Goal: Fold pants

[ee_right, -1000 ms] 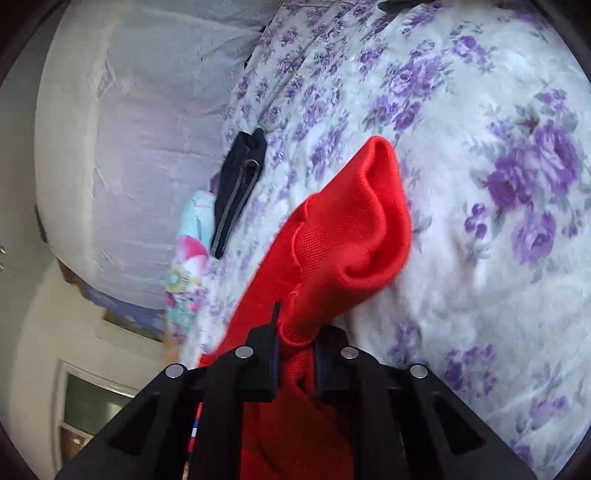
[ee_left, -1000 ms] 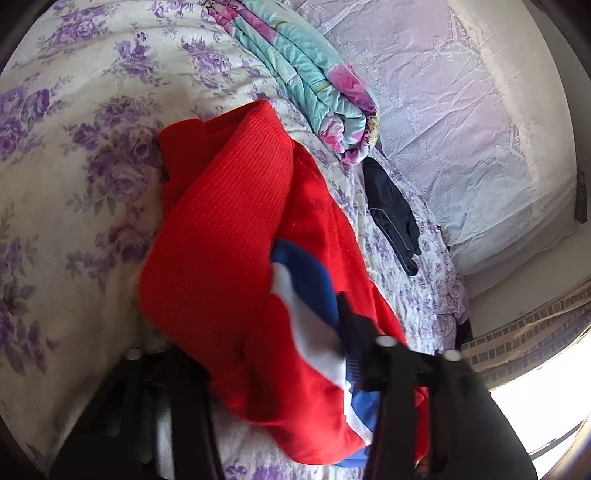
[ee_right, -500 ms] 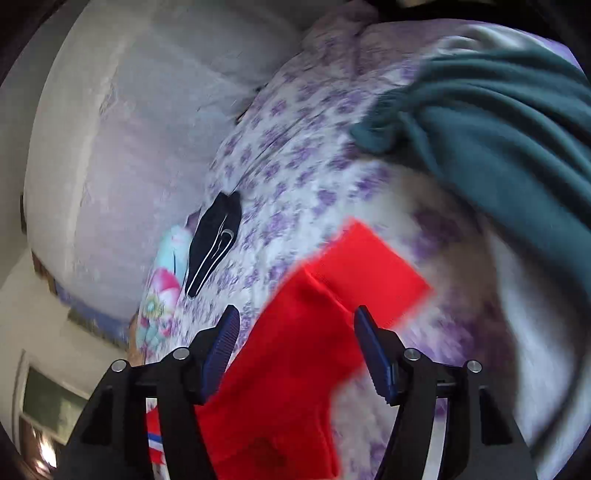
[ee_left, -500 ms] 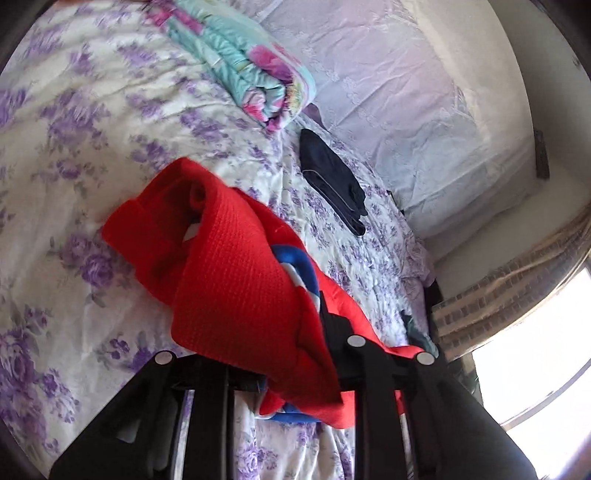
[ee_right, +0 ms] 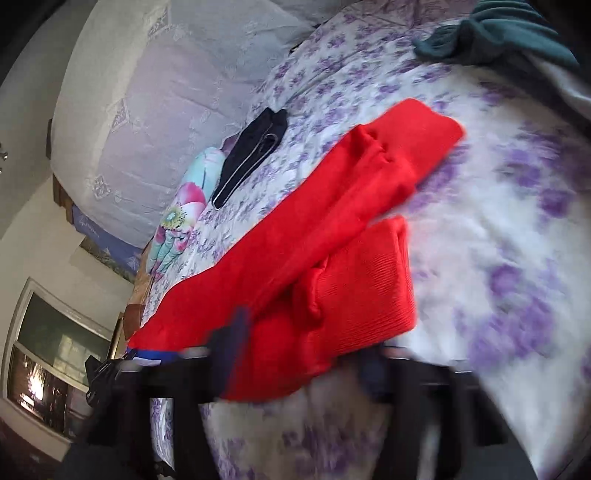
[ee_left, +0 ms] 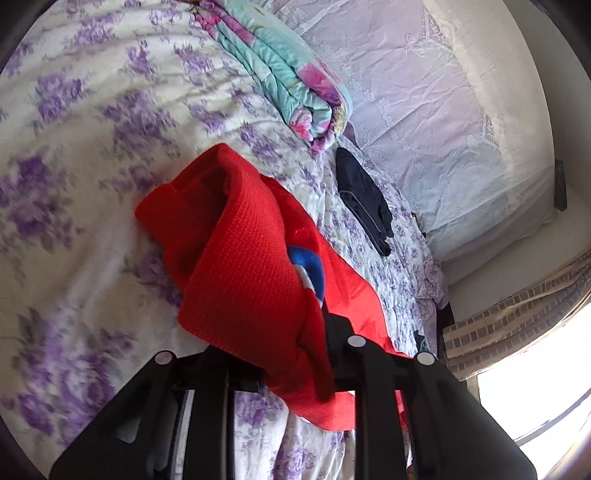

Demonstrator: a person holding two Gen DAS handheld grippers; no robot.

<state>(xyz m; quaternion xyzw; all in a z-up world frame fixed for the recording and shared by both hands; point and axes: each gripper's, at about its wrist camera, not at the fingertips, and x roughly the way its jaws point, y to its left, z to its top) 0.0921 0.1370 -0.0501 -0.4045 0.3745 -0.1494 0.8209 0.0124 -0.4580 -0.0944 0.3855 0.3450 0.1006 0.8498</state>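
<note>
The red pants (ee_left: 240, 266) with a blue and white stripe (ee_left: 308, 264) lie bunched on the floral bedspread (ee_left: 92, 166). My left gripper (ee_left: 284, 354) is shut on a fold of the red fabric, which drapes over its fingers. In the right wrist view the red pants (ee_right: 325, 251) stretch diagonally across the bed, legs overlapping. My right gripper (ee_right: 299, 354) is open and blurred; its fingers stand wide on either side of the fabric's near edge.
A folded teal floral quilt (ee_left: 288, 81) and a dark garment (ee_left: 364, 199) lie near the pale headboard cushion (ee_left: 443, 110). A teal-green garment (ee_right: 509, 33) lies at the far right of the bed. A window (ee_left: 535, 387) is at the right.
My right gripper let go of the red pants, opened, and swung back over them. My left gripper kept its hold and shifted the fabric slightly.
</note>
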